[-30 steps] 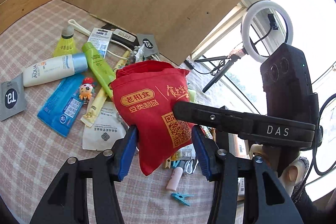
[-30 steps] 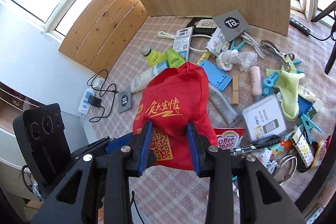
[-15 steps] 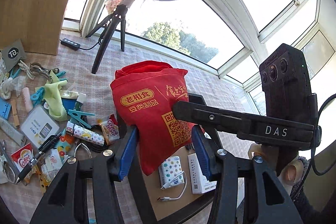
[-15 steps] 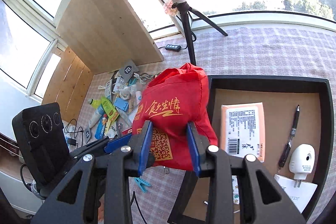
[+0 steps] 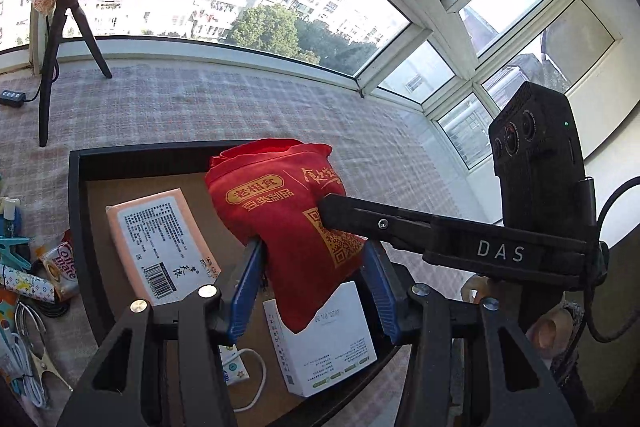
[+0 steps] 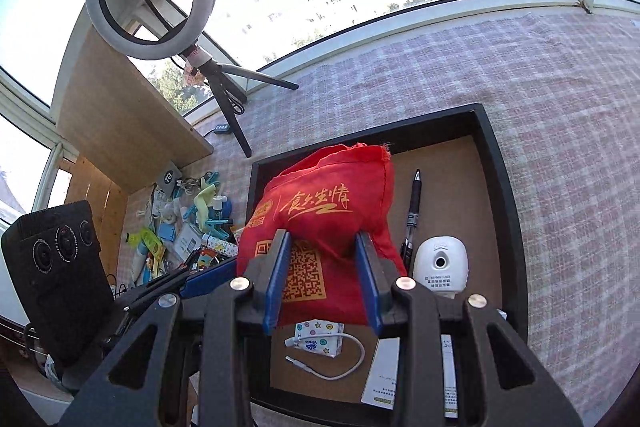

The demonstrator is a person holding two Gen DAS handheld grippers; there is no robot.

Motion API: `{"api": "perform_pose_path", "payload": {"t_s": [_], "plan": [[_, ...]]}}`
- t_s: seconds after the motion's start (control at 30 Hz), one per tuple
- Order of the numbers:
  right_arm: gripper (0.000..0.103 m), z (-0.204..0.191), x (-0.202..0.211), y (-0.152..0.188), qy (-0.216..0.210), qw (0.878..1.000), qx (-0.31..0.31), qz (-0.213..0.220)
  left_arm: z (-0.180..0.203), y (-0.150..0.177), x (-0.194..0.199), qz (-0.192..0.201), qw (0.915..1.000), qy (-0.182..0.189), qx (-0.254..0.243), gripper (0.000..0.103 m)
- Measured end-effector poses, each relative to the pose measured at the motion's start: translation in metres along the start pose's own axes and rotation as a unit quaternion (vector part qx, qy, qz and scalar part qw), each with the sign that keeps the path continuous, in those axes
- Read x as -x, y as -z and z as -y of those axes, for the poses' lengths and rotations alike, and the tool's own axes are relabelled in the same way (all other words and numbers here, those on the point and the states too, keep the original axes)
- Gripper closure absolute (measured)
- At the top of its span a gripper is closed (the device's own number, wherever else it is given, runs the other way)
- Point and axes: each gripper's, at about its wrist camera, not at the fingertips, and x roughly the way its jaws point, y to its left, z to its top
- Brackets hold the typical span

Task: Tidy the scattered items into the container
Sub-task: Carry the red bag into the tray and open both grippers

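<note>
At far left of the right wrist view, the scattered items (image 6: 188,227) are lying in a loose heap on the checked tablecloth (image 6: 560,107), beside the black tray (image 6: 505,187) that is serving as the container. The step in hand appears to be the carry-and-place of the red cloth bag (image 5: 280,211), which both grippers are sharing. The left gripper (image 5: 312,291) is clamping the bag's lower part between its blue pads, and the right gripper (image 6: 324,279) is likewise clenching the same bag, the cloth bulging upward between and beyond its fingers. In both views the bag is hanging above the tray's brown floor, over the middle of the tray rather than the cloth outside it. Reading rightward inside the tray, a pink packet (image 5: 160,239), a small patterned pouch with a white cable (image 6: 316,341), a white box (image 5: 324,339), a pen (image 6: 413,211) and a white rounded device (image 6: 440,263) are already lying there. The next move is probably calling for lowering the bag onto a free patch of the floor, then letting both pairs of jaws part together so that the soft cloth is settling inside the rim and not draping over the pen or the device.
</note>
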Motion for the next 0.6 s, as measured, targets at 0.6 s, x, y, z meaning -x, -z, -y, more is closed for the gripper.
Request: {"api": "perform_pose_path", "payload": {"t_s": [0.6], "plan": [[0.07,-0.058,-0.027,0.019,0.015,0.992,0.123,0.005,-0.041,0.02,0.054,0.004,0.9971,-0.075,-0.012,0.056]]}}
